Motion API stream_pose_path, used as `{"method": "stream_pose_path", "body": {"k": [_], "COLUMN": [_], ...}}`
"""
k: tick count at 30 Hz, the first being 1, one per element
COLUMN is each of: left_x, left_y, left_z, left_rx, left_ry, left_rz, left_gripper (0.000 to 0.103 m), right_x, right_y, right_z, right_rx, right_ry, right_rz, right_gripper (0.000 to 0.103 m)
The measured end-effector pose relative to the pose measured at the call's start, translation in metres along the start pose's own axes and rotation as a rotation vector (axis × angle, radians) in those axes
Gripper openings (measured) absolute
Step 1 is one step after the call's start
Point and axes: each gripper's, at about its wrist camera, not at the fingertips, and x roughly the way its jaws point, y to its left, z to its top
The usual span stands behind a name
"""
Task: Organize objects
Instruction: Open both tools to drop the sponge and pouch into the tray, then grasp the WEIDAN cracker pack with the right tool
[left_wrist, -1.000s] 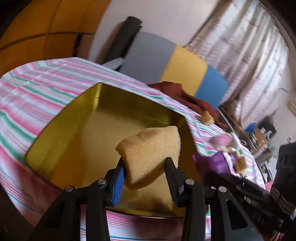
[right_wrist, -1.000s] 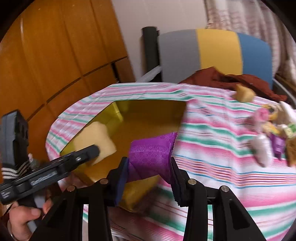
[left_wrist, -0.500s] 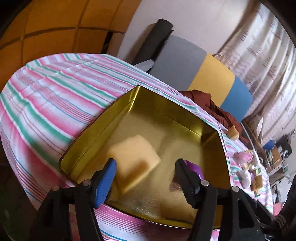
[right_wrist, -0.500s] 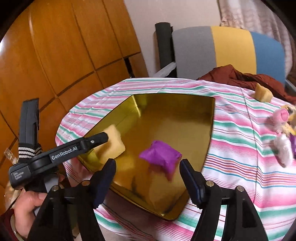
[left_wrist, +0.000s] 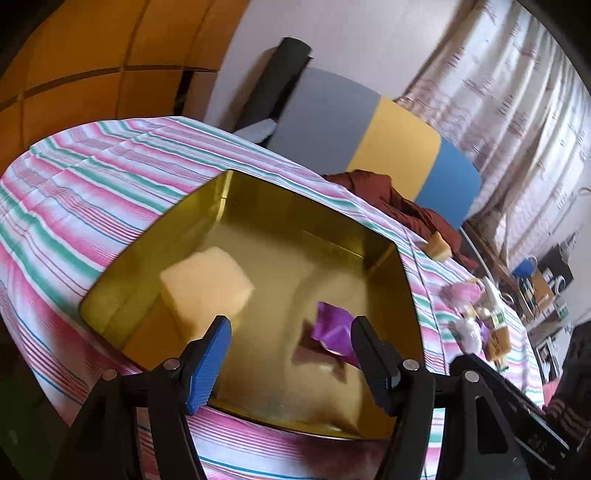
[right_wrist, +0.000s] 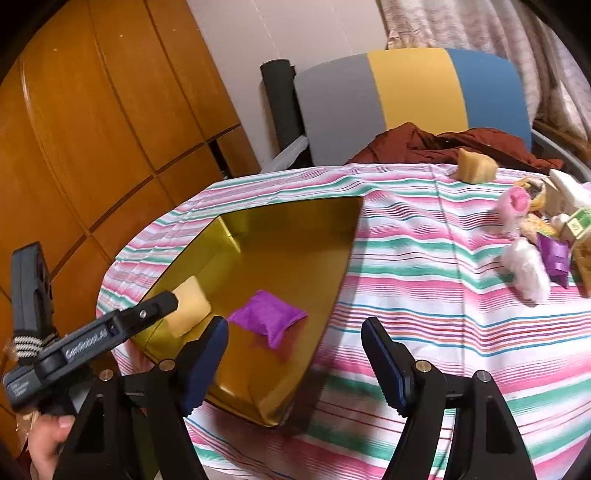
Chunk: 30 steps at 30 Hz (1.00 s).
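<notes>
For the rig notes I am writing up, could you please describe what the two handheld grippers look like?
Both are black plastic, with triangular struts fixed by silver rivets. The left gripper and right gripper each end in two fingers lined with ribbed blue pads. Seen from the right wrist camera, the left gripper's side carries white lettering, too blurred to read, and a black-and-white striped band wraps its handle. No sleeves or cables show.

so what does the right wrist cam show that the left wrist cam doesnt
Only the right wrist view shows the person's hand on the left gripper's handle, and the right gripper open. Only the left wrist view shows the left gripper open and shelves by the curtain. Both show the gold tin holding the yellow sponge and purple cloth, released as the jaws opened.
</notes>
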Motion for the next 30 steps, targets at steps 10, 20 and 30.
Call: {"method": "stream_pose_path", "body": {"k": [10,20,30], "left_x": [-0.009,-0.007,0.002], "left_y": [-0.041,-0.083,-0.144], "left_z": [-0.011,-0.031,-0.052], "left_rx": [0.107,0.217,0.350], "left_ry": [0.023,0.058,0.121], "left_rz": [-0.103,-0.163,-0.269], "left_gripper": [0.068,0.068,0.072], "right_x": [-0.008,-0.024,-0.048], "right_y": [-0.035,-0.091,-0.165], "right_z": [0.003,-0.003,-0.015], "right_rx": [0.049,0.070,0.144], "right_ry": [-0.010,-0.001,0.019], "right_rz": [-0.085,-0.229,-0.372], "right_gripper": [0.076,0.077,0.077]}}
